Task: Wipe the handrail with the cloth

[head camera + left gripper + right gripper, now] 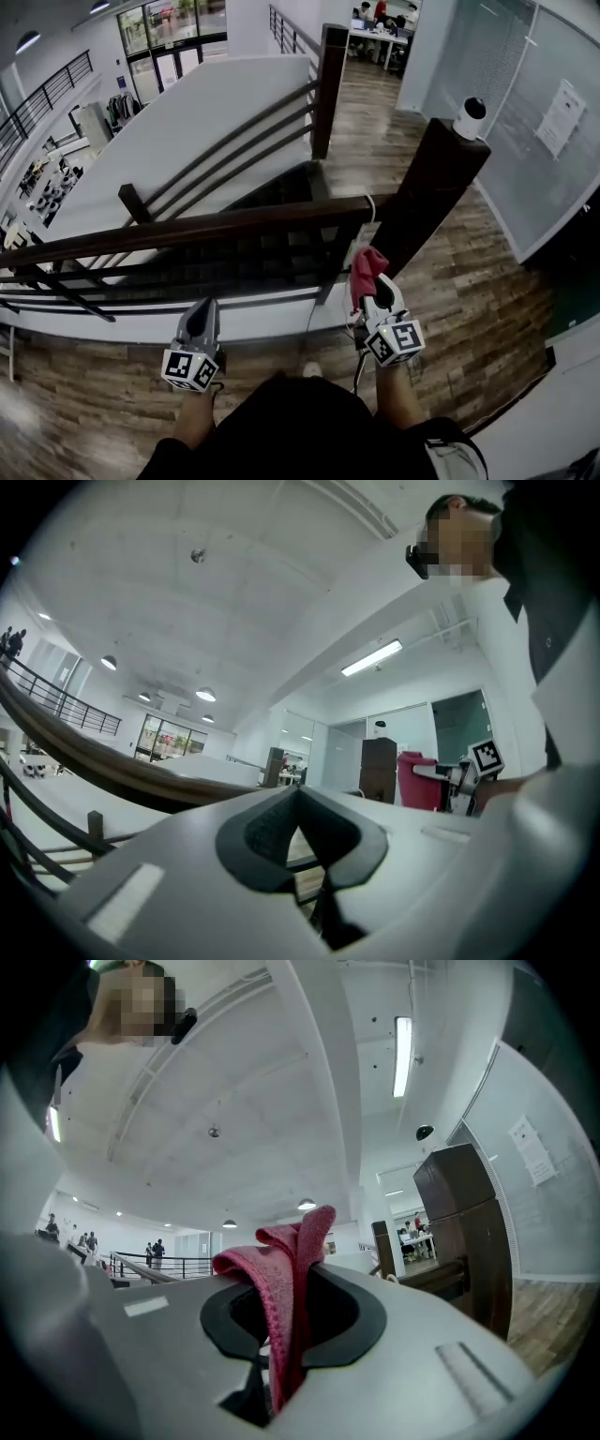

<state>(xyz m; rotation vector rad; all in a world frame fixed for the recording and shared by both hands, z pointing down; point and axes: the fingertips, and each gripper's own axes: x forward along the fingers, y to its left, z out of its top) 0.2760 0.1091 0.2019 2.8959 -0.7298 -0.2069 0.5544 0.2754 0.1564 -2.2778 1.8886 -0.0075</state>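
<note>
Red cloth (366, 265) is pinched between the jaws of the right gripper (370, 286) and is held up just on the near side of the dark wooden handrail (187, 230), close to the thick corner post (433, 183) at the right. The left gripper (202, 314) is held further left, apart from the rail, its jaws pressed together on nothing.

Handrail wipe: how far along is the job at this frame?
Done: the red cloth is clamped in the right gripper. In hand: it sits close below the handrail, apparently not touching it. Remaining: all the wiping. The left gripper is shut and empty.
</note>
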